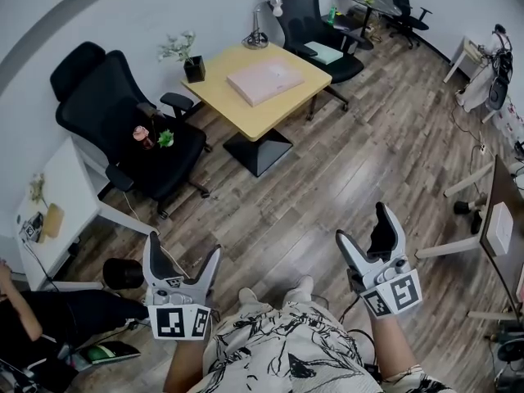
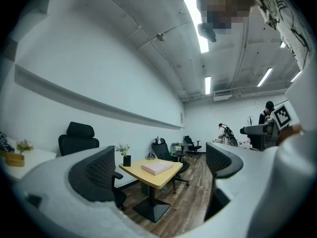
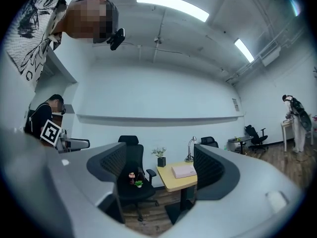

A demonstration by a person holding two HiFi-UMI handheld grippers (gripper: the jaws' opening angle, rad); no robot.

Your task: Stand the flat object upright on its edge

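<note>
Pink flat rectangular slab (image 1: pixel 264 82) lies flat on the yellow wooden desk (image 1: pixel 270 119), well apart from both grippers, across a stretch of wood-plank floor (image 1: pixel 327 178). Left gripper (image 1: pixel 184 248) and right gripper (image 1: pixel 363 223) are held close to the person's body, each with jaws spread wide and nothing between them; both gripper views frame the desk in the gap. Slab sits in from every desk edge, with bare top around it. A small plant in a black pot (image 1: pixel 192 64) stands at the desk's far left corner, a silver lamp (image 1: pixel 258 31) at the back. A black office chair (image 1: pixel 123 113) stands left of the desk. Slab looks thin, pale pink, plain-faced, square-cornered.
</note>
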